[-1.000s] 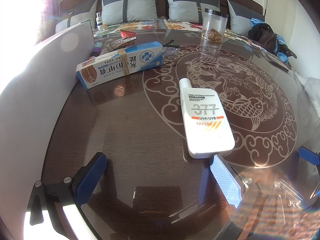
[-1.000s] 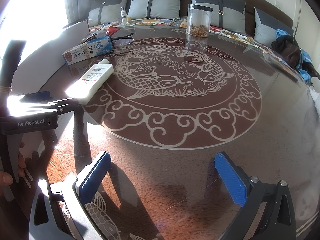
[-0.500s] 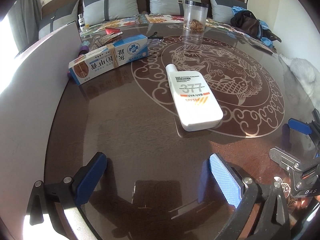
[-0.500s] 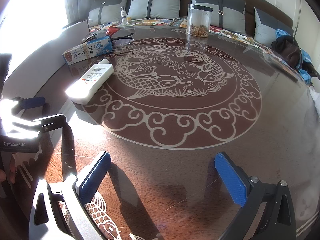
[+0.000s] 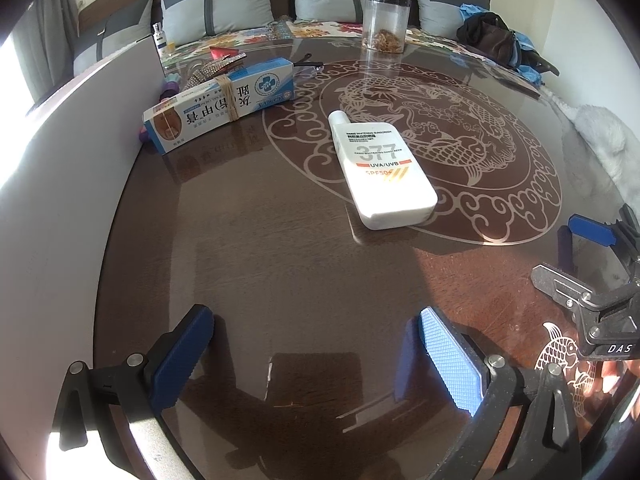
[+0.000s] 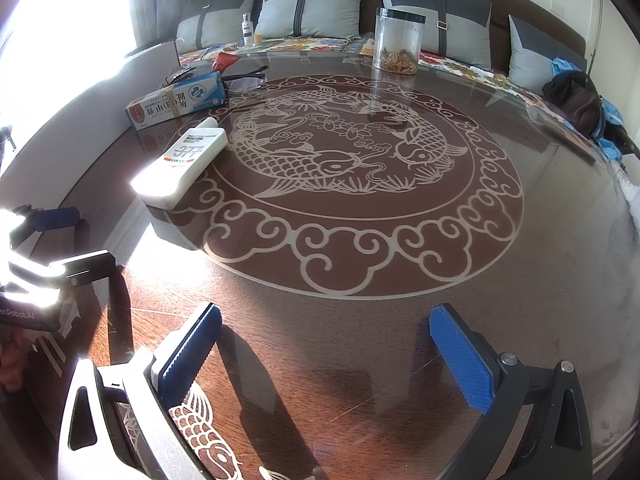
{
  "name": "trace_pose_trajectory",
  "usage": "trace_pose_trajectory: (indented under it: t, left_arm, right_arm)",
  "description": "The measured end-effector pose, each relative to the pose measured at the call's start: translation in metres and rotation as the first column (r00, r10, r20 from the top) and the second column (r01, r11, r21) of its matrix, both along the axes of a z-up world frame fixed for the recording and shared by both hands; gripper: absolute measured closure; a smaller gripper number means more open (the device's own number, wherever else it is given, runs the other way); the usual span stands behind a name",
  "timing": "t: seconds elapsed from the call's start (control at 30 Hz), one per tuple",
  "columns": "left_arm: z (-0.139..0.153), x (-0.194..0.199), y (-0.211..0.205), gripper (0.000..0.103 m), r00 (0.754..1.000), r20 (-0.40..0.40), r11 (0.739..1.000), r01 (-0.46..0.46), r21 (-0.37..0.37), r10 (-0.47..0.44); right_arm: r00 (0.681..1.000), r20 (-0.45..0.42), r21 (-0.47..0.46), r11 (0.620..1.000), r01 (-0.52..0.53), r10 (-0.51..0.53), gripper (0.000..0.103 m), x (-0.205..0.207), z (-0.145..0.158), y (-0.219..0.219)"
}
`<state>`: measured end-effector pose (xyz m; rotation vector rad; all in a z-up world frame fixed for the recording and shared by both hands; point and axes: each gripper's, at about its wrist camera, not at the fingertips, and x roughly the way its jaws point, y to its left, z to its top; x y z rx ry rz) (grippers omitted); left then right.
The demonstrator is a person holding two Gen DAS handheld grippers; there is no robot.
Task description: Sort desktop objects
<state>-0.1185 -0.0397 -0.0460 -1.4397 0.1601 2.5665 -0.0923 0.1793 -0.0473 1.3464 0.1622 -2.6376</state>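
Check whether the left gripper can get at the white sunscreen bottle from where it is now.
Probably yes. The left gripper is open, the sunscreen bottle lies flat ahead of it, and only bare table lies between them.

Left tongs (image 5: 316,356) pulled back, well clear of sunscreen bottle (image 5: 380,168).

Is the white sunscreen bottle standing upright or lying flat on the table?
Lying flat. The sunscreen bottle rests on its back on the table, printed label facing up, cap pointing toward the sofa.

White sunscreen bottle (image 5: 382,170): "377", "UVA/UVB", "SPF50+". Right gripper (image 5: 608,347) housing: "DAS". Left gripper (image 6: 24,314) housing: "enRobot.AI". Blue-white box (image 5: 224,102): Chinese characters.
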Motion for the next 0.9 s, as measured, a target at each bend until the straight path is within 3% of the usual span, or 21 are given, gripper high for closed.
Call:
trace_pose_trajectory:
  t: [0.53,0.9]
  left_arm:
    - [0.0,0.003,-0.002,0.0,1.0,0.001,1.0,0.005,0.001,-0.005]
    - [-0.001,0.008,-0.032,0.0,0.998,0.002,0.998,-0.07,0.0,0.07]
  right_arm:
    - [1.0,0.0,0.0,1.0,0.0,0.0,0.0,0.0,0.0,0.0]
    - [1.0,0.0,0.0,1.0,-0.001,0.001,0.0,0.0,0.0,0.0]
